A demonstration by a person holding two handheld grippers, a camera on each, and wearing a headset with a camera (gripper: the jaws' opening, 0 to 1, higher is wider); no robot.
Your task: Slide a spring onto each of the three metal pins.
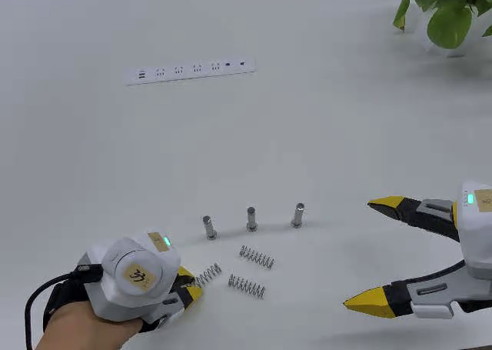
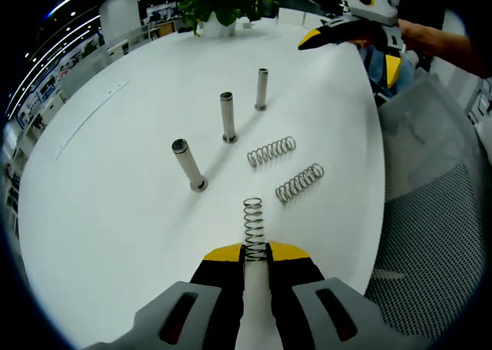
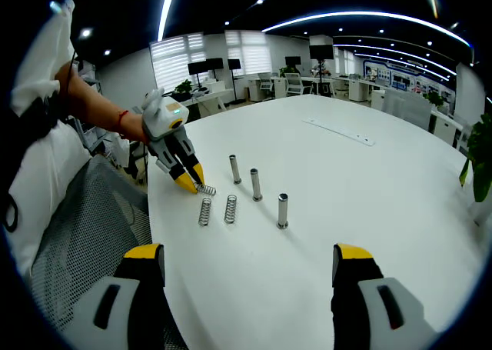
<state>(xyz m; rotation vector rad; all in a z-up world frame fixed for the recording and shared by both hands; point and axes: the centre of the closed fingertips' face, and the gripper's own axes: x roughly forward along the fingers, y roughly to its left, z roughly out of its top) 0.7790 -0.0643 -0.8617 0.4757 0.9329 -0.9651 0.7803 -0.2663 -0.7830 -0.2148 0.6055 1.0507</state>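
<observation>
We count zero of three done. The left pin [image 1: 209,227], middle pin [image 1: 251,218] and right pin [image 1: 298,215] stand upright in a row on the white table [image 1: 307,135], all bare, with no coil on any of them. The left gripper [image 2: 254,251] has its jaws closed on the near end of the held spring [image 2: 253,223]. The rest of that coil sticks out ahead of the tips, roughly toward the pins, and it sits just in front of the left pin without touching it. We can't tell whether it is lifted or resting on the table. The second spring [image 1: 256,257] and third spring [image 1: 246,286] lie flat and loose, side by side, just in front of the pin row, touching neither pins nor grippers. The right gripper [image 1: 374,251] hovers off to the right, well apart from the parts, with its jaws wide apart and nothing between them. Our read is that the first of three placements is in hand, at the grasp stage. Left to do: get the held spring over a pin top and down the shaft, then pick up and seat the other two. A power strip [image 1: 191,69] and a plant [image 1: 446,8] sit at the far side, out of play.
</observation>
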